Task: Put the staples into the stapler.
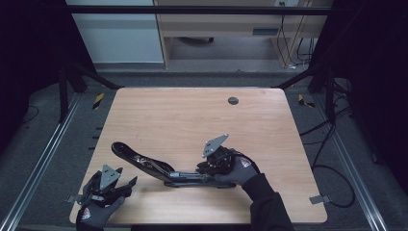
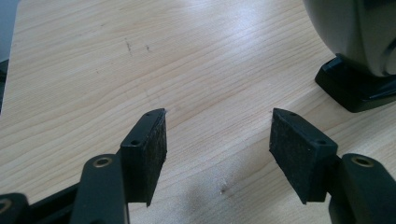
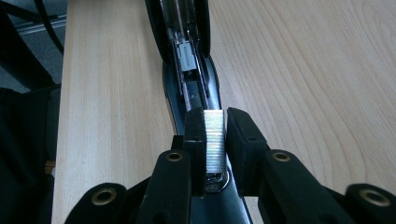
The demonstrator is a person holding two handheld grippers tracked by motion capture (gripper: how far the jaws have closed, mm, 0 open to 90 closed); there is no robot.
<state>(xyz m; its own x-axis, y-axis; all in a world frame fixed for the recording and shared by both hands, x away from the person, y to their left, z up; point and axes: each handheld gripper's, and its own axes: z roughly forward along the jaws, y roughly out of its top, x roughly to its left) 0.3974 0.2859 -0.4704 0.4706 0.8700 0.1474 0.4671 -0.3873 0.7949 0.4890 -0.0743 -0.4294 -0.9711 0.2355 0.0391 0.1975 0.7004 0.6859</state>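
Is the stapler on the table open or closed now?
Open. The stapler lies swung open on the table, its magazine channel exposed, and the right gripper holds a strip of staples over it.

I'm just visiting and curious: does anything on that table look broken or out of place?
Nothing looks broken. The stapler lies swung wide open on the table, its channel exposed, which looks deliberate: the right gripper holds a strip of staples over it.

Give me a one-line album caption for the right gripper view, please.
The right tool pinches a silvery strip of staples above an opened stapler on the wooden table.
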